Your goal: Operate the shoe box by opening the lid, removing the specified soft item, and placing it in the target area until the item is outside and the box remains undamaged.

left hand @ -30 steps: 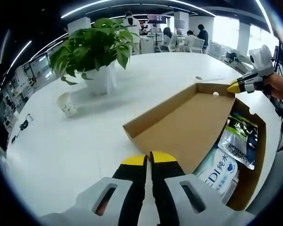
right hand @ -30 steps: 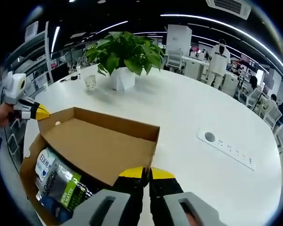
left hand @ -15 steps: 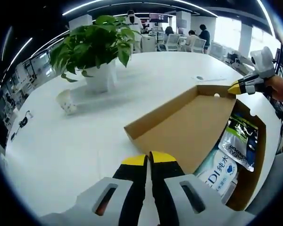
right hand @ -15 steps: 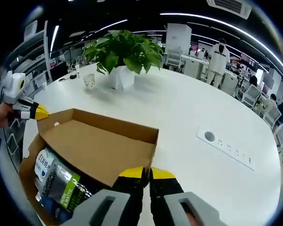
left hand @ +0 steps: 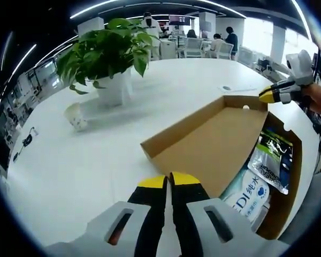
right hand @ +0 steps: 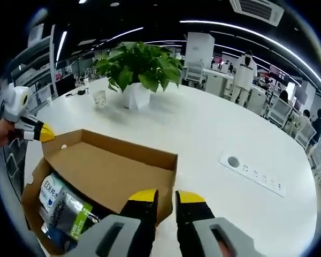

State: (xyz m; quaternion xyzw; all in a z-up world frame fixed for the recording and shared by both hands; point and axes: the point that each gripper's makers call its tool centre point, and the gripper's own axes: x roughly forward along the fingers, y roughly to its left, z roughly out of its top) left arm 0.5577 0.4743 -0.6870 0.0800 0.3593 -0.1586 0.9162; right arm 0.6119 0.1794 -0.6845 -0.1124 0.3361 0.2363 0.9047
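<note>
Right tool (right hand: 166, 196) jaws now parted off the lid (right hand: 109, 174), left tool (left hand: 168, 180) closed, empty.

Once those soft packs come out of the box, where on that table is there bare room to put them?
Bare white table stretches between the open shoe box, the potted plant and the socket strip. There is more between the lid and the small cup. Inside the box it is crowded with packs.

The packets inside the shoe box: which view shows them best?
The left gripper view: the packets lie in the open shoe box beside the raised lid, printing visible. In the right gripper view the packets sit smaller at the lower left, partly under the lid.
</note>
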